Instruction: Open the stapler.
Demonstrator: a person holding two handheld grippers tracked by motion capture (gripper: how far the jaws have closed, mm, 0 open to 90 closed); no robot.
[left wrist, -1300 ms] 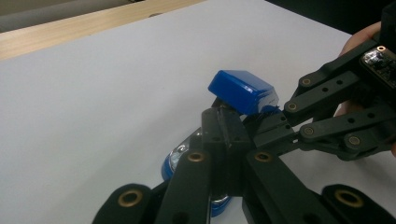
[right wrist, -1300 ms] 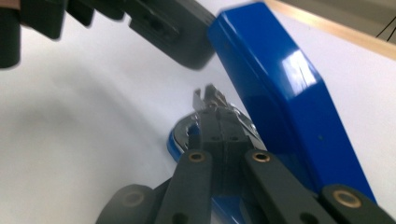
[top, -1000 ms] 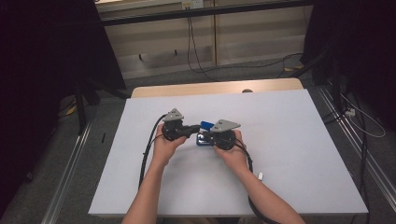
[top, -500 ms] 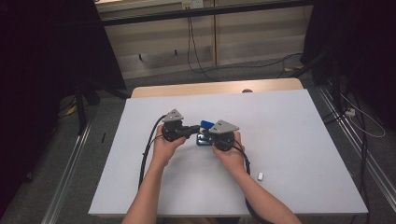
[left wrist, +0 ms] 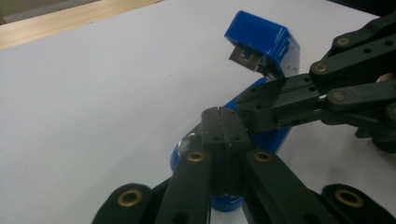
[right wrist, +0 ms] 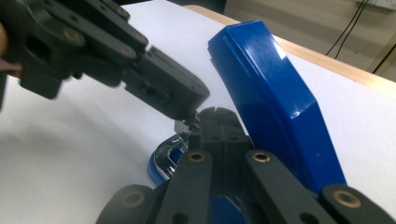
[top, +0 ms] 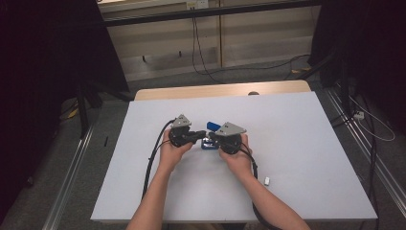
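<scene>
Here, item one: a blue stapler (top: 209,135), near the centre of the white table (top: 297,143), its lid (right wrist: 275,102) swung up and tilted back, the chrome staple channel (right wrist: 170,154) exposed below. In the left gripper view the raised lid sits at 1 o'clock from that gripper's fingers, with its metal underside showing.

Item two: left gripper (top: 197,136), held in the person's left hand (top: 172,149), at 9 o'clock of the stapler in the high view. Its fingers (left wrist: 224,135) are pressed together with no gap between them, lying over the stapler's base; whether anything thin is pinched between them I cannot tell.

Item three: right gripper (top: 213,137), held in the right hand (top: 235,158), at 3 o'clock of the stapler. Its fingers (right wrist: 217,126) are likewise closed flat against each other, just beside the lid's lower edge and above the channel. The tips of the two grippers meet over the base, touching or nearly so.

Item four: a small white object (top: 267,180) on the table at 4 o'clock of the right hand, well apart from the stapler.

Item five: black cables (top: 152,163) trailing from each gripper towards 6 o'clock.
</scene>
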